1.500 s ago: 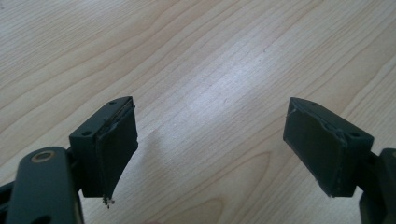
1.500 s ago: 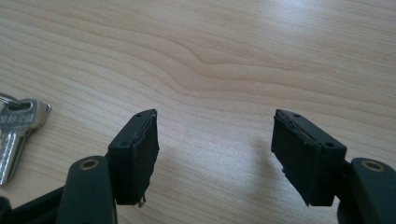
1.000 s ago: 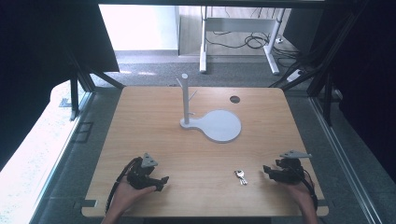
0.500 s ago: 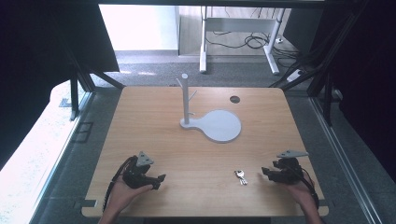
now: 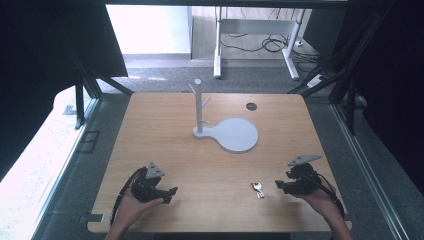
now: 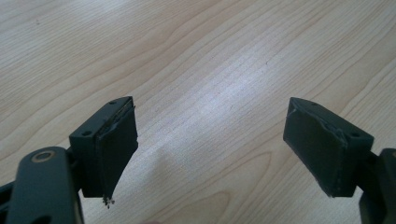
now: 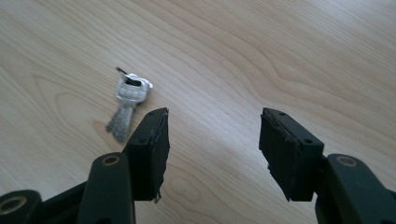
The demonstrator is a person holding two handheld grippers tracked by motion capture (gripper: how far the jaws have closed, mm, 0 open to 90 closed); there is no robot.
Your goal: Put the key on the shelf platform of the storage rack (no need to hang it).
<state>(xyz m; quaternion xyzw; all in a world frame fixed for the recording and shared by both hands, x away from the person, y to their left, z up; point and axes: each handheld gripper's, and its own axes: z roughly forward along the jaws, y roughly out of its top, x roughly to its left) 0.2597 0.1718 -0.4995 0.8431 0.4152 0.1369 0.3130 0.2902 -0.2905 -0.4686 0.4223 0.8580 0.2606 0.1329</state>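
High view shows the right tongs (image 5: 278, 186) slightly lifted since a second ago, jaws just narrowing yet released with nothing between, beside the keys (image 5: 257, 189) on the table (image 5: 210, 155), whose details stay tiny, while the left tongs (image 5: 170, 195) rest wide apart, unmoved.

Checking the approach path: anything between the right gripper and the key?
Nothing: bare wooden table separates the right gripper from the key in the high view; its open jaws hold nothing in the right gripper view.
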